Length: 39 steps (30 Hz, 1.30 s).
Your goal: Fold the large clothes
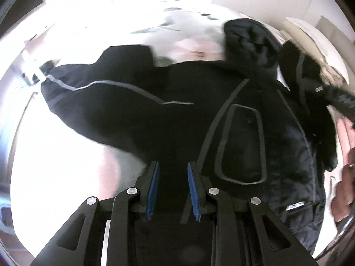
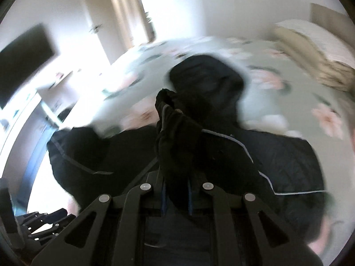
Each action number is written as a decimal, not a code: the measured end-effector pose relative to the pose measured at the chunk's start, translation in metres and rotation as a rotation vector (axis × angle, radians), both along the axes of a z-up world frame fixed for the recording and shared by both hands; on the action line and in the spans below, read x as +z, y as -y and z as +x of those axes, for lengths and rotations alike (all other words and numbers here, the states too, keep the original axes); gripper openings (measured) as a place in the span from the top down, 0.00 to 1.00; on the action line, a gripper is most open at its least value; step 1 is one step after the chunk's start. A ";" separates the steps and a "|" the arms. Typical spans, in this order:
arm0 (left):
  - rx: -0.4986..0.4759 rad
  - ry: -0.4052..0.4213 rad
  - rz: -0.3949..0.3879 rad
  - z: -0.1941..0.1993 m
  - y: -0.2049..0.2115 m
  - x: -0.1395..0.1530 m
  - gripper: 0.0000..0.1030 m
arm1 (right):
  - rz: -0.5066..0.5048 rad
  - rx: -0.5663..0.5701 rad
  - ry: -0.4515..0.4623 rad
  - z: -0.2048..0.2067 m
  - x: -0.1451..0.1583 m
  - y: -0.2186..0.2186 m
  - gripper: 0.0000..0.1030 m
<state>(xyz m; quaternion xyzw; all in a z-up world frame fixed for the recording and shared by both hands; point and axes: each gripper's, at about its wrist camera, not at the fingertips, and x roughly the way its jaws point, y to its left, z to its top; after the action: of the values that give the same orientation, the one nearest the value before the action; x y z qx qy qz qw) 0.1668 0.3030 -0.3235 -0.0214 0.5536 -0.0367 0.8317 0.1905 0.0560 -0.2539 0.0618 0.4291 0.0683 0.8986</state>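
Note:
A large black jacket [image 1: 168, 110] with grey piping and a hood [image 1: 248, 42] lies spread on a bed with a floral cover [image 2: 277, 82]. My left gripper [image 1: 173, 166] hovers over the jacket's lower front, its blue-padded jaws open with nothing between them. In the right wrist view, my right gripper [image 2: 176, 177] is shut on a bunched fold of the jacket's black cloth [image 2: 177, 137] and holds it raised above the rest of the jacket [image 2: 288, 159]. The right gripper also shows at the right edge of the left wrist view [image 1: 339, 99], with the hand holding it.
A beige blanket and white pillow [image 2: 310, 51] lie at the head of the bed. A dark TV screen [image 2: 24, 59] hangs on the left wall above a white unit. A doorway [image 2: 133, 17] is at the back. The left gripper shows at the lower left [image 2: 44, 221].

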 end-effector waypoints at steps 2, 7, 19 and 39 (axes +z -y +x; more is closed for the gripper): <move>0.018 -0.009 0.002 0.002 -0.016 -0.005 0.74 | -0.015 0.037 -0.066 0.013 -0.032 -0.043 0.85; 0.043 -0.033 -0.015 0.004 -0.048 -0.018 0.74 | -0.071 0.075 -0.237 0.027 -0.110 -0.092 0.74; -0.094 -0.025 -0.138 0.037 -0.018 -0.021 0.74 | -0.012 0.008 -0.173 -0.019 -0.055 -0.006 0.38; -0.350 -0.162 -0.272 0.120 0.122 -0.098 0.74 | -0.155 -0.281 -0.446 -0.012 -0.158 0.127 0.38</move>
<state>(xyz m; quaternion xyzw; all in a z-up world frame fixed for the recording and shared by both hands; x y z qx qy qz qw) 0.2864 0.1814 -0.4216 -0.0396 0.6040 -0.2528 0.7548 0.1782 -0.0712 -0.4117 0.0654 0.6076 -0.1055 0.7845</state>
